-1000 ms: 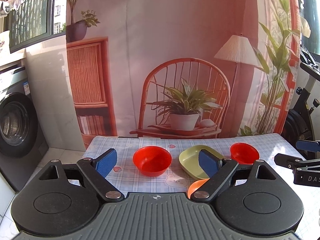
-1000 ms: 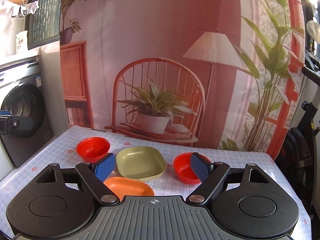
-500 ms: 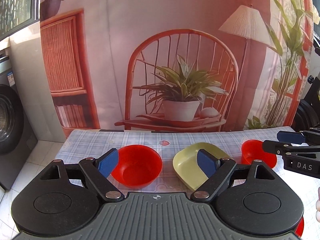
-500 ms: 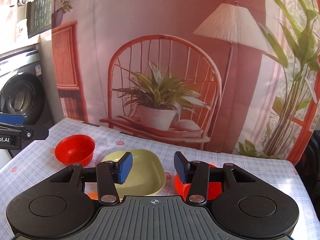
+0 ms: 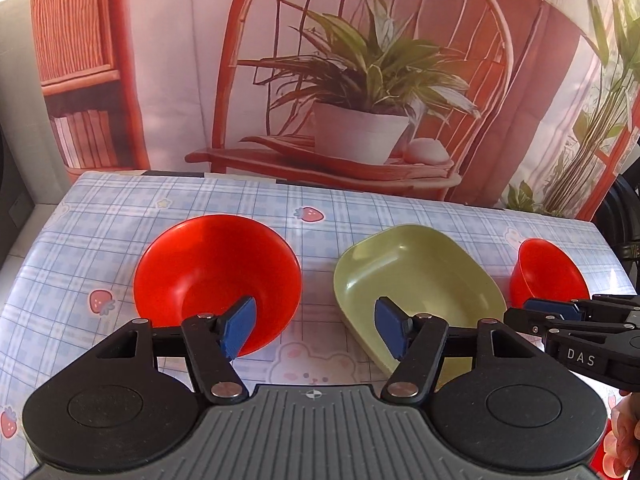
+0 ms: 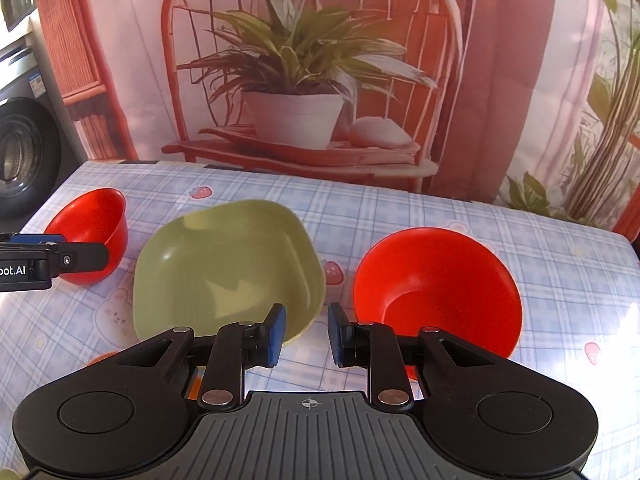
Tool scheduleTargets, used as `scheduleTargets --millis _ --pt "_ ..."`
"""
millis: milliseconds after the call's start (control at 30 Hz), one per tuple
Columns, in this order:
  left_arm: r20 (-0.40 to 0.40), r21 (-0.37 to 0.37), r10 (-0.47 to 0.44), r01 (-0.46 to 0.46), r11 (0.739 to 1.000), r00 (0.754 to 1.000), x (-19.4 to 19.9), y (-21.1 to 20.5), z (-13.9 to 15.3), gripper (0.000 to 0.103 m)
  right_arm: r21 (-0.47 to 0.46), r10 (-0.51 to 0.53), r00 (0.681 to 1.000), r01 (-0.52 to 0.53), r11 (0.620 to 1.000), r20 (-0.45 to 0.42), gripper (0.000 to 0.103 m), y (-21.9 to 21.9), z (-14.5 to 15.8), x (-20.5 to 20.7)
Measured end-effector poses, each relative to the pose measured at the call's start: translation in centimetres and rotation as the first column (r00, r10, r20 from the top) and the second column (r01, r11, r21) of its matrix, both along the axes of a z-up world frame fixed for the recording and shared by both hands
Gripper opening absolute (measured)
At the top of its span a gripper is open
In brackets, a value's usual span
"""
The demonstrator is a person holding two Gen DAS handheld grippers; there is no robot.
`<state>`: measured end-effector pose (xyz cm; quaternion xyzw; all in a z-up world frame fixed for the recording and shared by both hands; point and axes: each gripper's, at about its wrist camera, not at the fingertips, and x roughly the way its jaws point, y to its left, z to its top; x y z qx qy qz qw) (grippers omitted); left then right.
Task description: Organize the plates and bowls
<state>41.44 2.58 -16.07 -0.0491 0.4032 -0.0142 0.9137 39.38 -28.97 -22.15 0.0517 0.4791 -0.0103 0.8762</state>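
A left red bowl sits on the checked tablecloth, also seen in the right wrist view. A green square plate lies in the middle. A right red bowl sits to its right. An orange dish peeks out under the right gripper's body. My left gripper is open, its left pad over the left bowl's near rim, its right pad over the plate. My right gripper is open with a narrow gap, empty, low between the plate and the right bowl.
The table has a blue checked cloth with strawberry prints. A printed backdrop of a chair and plant hangs right behind it. A washing machine stands off the left edge.
Both grippers have moved forward and down toward the dishes. The right gripper's jaws have narrowed; the left gripper's have narrowed a little.
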Motion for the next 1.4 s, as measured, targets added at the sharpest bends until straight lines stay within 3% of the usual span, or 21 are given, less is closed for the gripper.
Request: scheduleTargets --millis 367,533,567,600,667,800,933,1100,1267,1400 --pt "-0.049 0.002 -0.041 0.041 0.999 0.998 1.8 -0.9 -2.4 0.06 0.054 -0.04 0.998 0.042 0.998 -0.043 0.011 -0.7 -2.3 1.4" --pt "-0.051 -0.057 -0.02 0.017 0.998 0.999 2.6 -0.2 -3.1 0.058 0.071 -0.058 0.997 0.061 0.996 -0.041 0.009 -0.9 -2.6 1.6" --pt "-0.051 -0.067 -0.021 0.017 0.998 0.998 2.8 0.0 -3.2 0.048 0.075 -0.061 0.997 0.063 0.995 -0.039 0.009 -0.9 -2.6 1.6" --pt "-0.053 -0.07 -0.027 0.023 0.997 0.998 2.8 0.0 -3.2 0.025 0.079 -0.065 0.997 0.068 0.995 -0.038 0.009 -0.9 -2.6 1.6" --pt "-0.041 -0.104 -0.056 0.051 0.993 0.998 2.8 -0.1 -3.0 0.018 0.092 -0.07 0.997 0.073 0.993 -0.031 0.008 -0.8 -2.3 1.5" --pt "-0.024 -0.054 -0.081 0.08 0.995 0.996 2.5 -1.1 -2.3 0.018 0.084 -0.07 0.997 0.071 0.994 -0.022 0.008 -0.5 -1.7 1.4" --pt "-0.04 -0.078 -0.066 0.063 0.995 0.997 2.2 -0.6 -2.5 0.018 0.08 -0.083 0.996 0.086 0.993 -0.036 0.008 -0.6 -1.8 1.3" --pt "-0.026 -0.031 -0.041 0.041 0.999 0.999 1.9 0.6 -2.7 0.033 0.078 -0.089 0.995 0.092 0.993 -0.045 0.009 -0.8 -2.3 1.1" --pt "-0.044 0.0 0.018 -0.018 1.0 0.999 2.8 2.3 -2.8 0.033 0.074 -0.09 0.995 0.093 0.993 -0.045 0.009 -0.9 -2.4 0.9" --pt "-0.052 -0.026 0.025 -0.026 0.999 0.998 2.7 3.0 -2.5 0.035 0.075 -0.088 0.995 0.091 0.993 -0.043 0.009 -0.8 -2.4 0.9"
